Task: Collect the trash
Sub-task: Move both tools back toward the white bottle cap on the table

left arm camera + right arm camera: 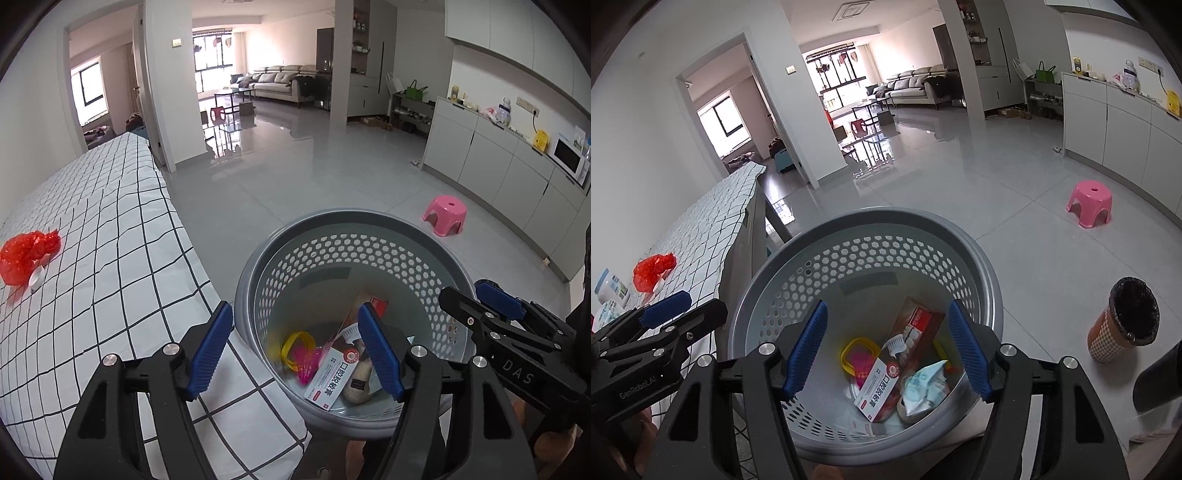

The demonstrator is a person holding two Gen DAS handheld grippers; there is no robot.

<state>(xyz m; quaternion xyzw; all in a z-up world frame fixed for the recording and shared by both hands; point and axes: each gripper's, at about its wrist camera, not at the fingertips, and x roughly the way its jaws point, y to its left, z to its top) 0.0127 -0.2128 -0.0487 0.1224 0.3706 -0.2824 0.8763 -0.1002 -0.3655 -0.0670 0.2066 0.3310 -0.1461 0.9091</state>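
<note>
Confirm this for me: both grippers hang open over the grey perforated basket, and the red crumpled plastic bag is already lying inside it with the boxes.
Wrong on one point: the red crumpled plastic bag is not in the grey perforated basket; it lies on the checked tablecloth, as the left wrist view shows. The rest holds: the left gripper and right gripper are open over the basket, boxes inside.

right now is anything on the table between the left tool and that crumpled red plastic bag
Nothing visible blocks it. Only bare checked tablecloth lies between the open left tool and the crumpled red plastic bag. A small white cap touches the bag's near edge.
</note>
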